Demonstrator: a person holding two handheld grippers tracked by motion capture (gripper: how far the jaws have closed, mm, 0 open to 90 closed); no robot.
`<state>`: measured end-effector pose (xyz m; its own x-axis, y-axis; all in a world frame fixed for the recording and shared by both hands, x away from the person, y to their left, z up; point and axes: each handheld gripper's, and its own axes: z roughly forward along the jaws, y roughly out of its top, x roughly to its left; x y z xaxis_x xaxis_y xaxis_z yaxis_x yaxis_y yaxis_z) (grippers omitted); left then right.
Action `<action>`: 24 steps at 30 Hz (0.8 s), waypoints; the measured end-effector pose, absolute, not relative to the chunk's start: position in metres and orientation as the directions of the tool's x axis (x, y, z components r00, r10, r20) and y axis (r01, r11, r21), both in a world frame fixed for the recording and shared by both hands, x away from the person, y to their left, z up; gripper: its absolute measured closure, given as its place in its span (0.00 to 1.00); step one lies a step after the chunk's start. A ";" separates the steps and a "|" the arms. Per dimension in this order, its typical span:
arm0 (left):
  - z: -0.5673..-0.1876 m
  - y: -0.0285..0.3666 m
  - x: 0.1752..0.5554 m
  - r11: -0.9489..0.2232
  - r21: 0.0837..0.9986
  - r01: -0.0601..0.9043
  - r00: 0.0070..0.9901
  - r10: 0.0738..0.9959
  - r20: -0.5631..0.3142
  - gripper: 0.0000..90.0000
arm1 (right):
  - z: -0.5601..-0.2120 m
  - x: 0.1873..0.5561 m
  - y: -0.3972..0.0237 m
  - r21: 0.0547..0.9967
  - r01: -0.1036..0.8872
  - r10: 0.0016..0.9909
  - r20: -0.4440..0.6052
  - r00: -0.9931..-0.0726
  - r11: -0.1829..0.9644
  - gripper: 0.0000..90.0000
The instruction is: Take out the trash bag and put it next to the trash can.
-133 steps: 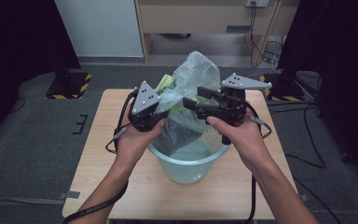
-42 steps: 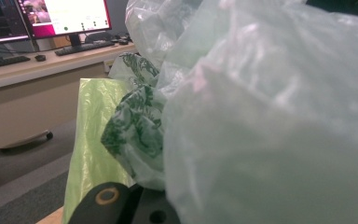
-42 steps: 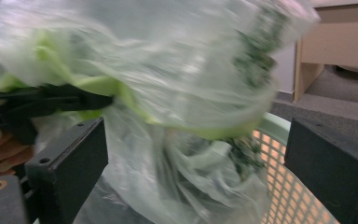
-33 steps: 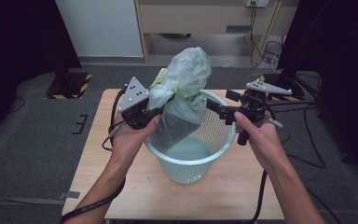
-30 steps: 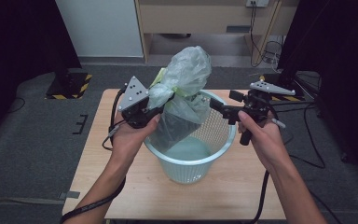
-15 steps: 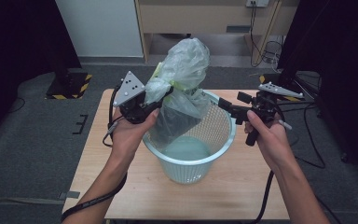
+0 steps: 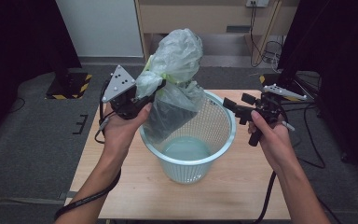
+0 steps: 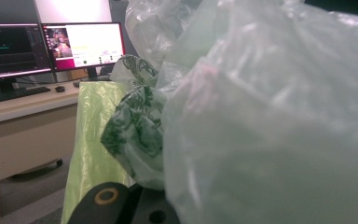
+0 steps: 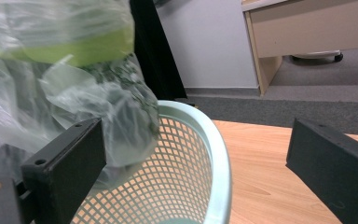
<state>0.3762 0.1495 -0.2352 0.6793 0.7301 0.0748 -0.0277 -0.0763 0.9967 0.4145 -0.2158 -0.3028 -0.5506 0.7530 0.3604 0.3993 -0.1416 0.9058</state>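
Risk first. The pale green mesh wastebasket (image 7: 193, 140) sits near the middle of the desk (image 7: 135, 196) with nothing holding it. The translucent plastic bag (image 7: 175, 100) is only part-way out: its dark lower end is inside the basket against the left wall, and its puffed top stands well above the rim. My read is that if the lift goes on at this tilt, the bag could drag on the left rim and tip or slide the light basket. The film could also slip out of the pinch, or snag the mesh and tear.

Left hand (image 7: 121, 126) comes in from the near-left, forearm angled up, wrist cocked back. Left gripper (image 7: 140, 95) is raised above the basket's left rim, grey three-cornered plate tilted left, jaws clamped on a bunched fold of the bag near its neck. In the left gripper view the film (image 8: 261, 126) is pressed right up to the camera, with a green-printed crumple (image 8: 135, 126) beside it.

Right hand (image 7: 268, 137) sits over the right side of the desk, just right of the basket rim, forearm coming up from the near-right. Right gripper (image 7: 235, 109) points left toward the bag, jaws spread with nothing between them. In its own view, the gripper (image 9: 200, 168) frames the rim (image 9: 216, 154) and bare desk (image 9: 261, 172), with the bag (image 9: 98, 112) behind the left jaw, not between the two.

Far side is grey floor, a wooden cabinet and cables.
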 end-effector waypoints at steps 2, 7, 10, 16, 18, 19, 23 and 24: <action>-0.233 0.153 0.375 -0.069 0.997 -0.036 0.674 0.735 0.075 0.96 | -0.303 0.415 -0.217 0.904 0.401 0.754 0.364 -0.547 -0.146 0.05; -0.229 0.162 0.374 -0.058 0.997 -0.045 0.659 0.749 0.073 0.96 | -0.304 0.414 -0.219 0.904 0.401 0.756 0.364 -0.544 -0.147 0.05; -0.228 0.168 0.374 -0.052 0.998 -0.045 0.650 0.756 0.069 0.96 | -0.305 0.415 -0.221 0.902 0.405 0.758 0.367 -0.539 -0.149 0.05; -0.226 0.183 0.374 -0.037 0.998 -0.042 0.629 0.775 0.055 0.96 | -0.308 0.414 -0.226 0.901 0.407 0.763 0.368 -0.531 -0.151 0.05; -0.226 0.188 0.374 -0.030 0.999 -0.042 0.623 0.781 0.050 0.96 | -0.309 0.415 -0.227 0.899 0.410 0.765 0.371 -0.527 -0.153 0.05; -0.225 0.190 0.374 -0.028 0.999 -0.043 0.619 0.784 0.048 0.96 | -0.310 0.415 -0.228 0.898 0.411 0.765 0.372 -0.525 -0.155 0.05; -0.223 0.200 0.373 -0.026 0.999 -0.047 0.603 0.797 0.049 0.96 | -0.313 0.417 -0.231 0.895 0.416 0.767 0.380 -0.517 -0.162 0.05; -0.222 0.203 0.373 -0.025 0.998 -0.050 0.599 0.800 0.049 0.96 | -0.314 0.417 -0.232 0.895 0.415 0.768 0.379 -0.516 -0.162 0.05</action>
<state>0.3728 0.2030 -0.2222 0.5985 0.7996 0.0494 -0.0496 -0.0245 0.9985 0.4169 -0.2318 -0.3142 -0.5162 0.7682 0.3786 0.4154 -0.1621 0.8951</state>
